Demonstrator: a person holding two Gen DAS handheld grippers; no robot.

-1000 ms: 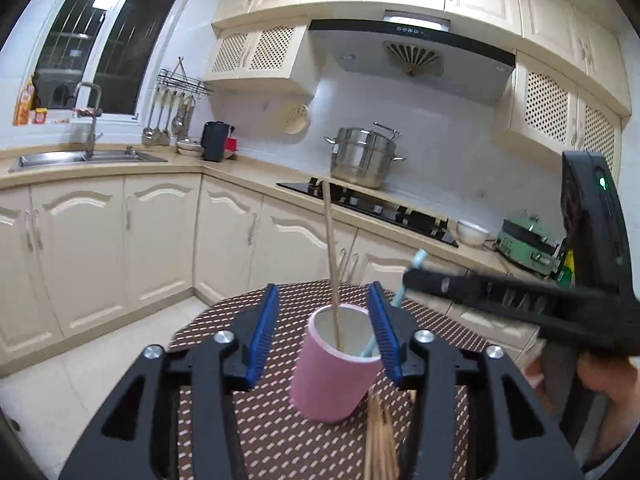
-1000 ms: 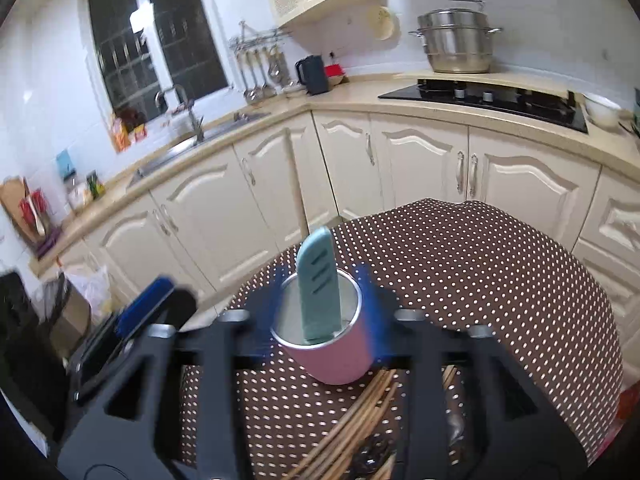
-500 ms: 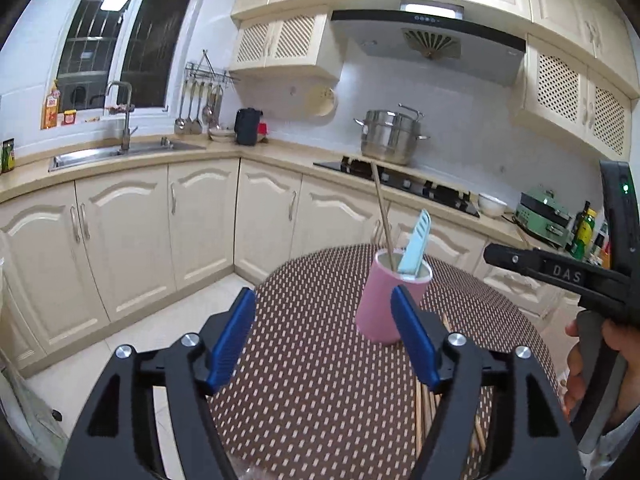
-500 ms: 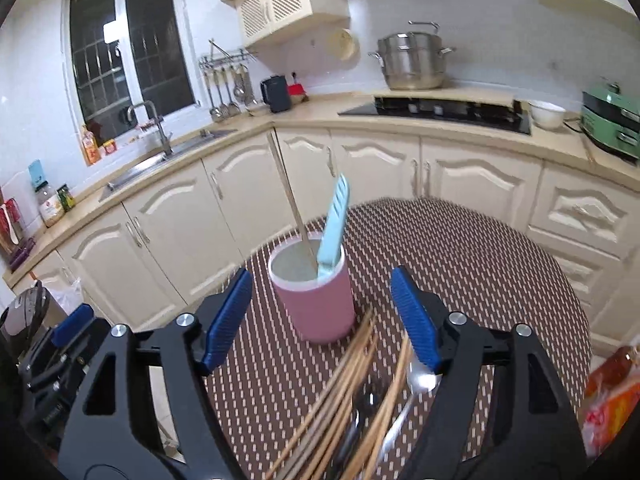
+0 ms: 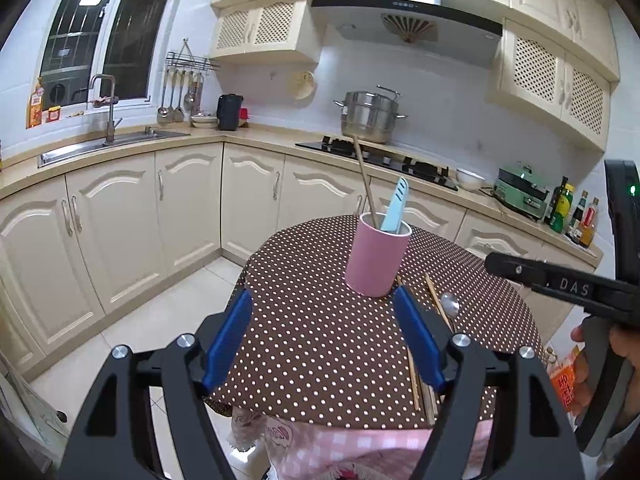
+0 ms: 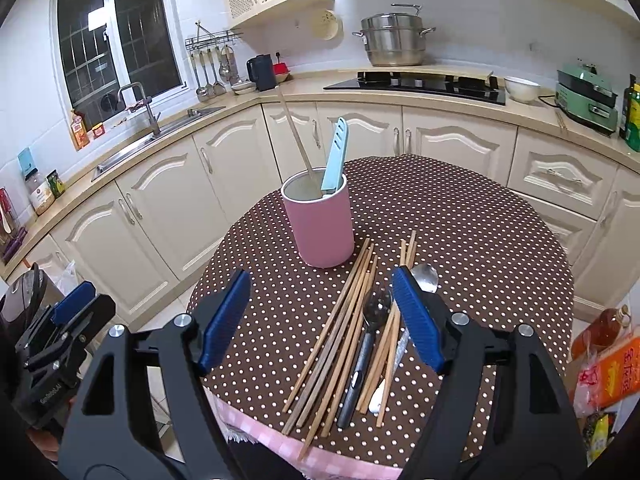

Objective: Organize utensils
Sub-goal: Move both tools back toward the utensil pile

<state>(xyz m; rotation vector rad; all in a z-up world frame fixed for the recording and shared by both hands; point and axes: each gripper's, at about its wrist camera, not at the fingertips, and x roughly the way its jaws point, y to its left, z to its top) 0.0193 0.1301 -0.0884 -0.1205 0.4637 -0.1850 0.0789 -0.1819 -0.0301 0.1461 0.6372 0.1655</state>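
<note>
On the dotted tablecloth [image 6: 480, 240], standing upright near the far-left side: pink holder [image 6: 320, 224], already taking in a blue-handled knife [image 6: 335, 156] and a long wooden stick [image 6: 296, 136], both leaning against the rim, handles up. Lying loose just in front of the holder, toward the near edge: a fan of wooden chopsticks [image 6: 344, 320], a dark-handled spoon [image 6: 366, 340] across them, a second metal spoon [image 6: 426, 276] at the right, and something white-handled partly hidden beneath. Probably waiting there because sorting is only partly done; holder placed close, so each transfer staying short.

Hovering spread wide above the pile: right gripper [image 6: 320, 316], blue pads apart, pinching nothing, touching nothing, chopsticks and spoon showing in the gap below. Seemingly lining up for the next pick, likely the chopsticks.

Hanging equally spread and empty at the table's near-left side: left gripper [image 5: 320, 336], aimed toward the holder [image 5: 378, 256], clear of it and of the cloth. Right pad sitting over the chopstick ends [image 5: 414, 376] in view, contact not apparent.
</note>
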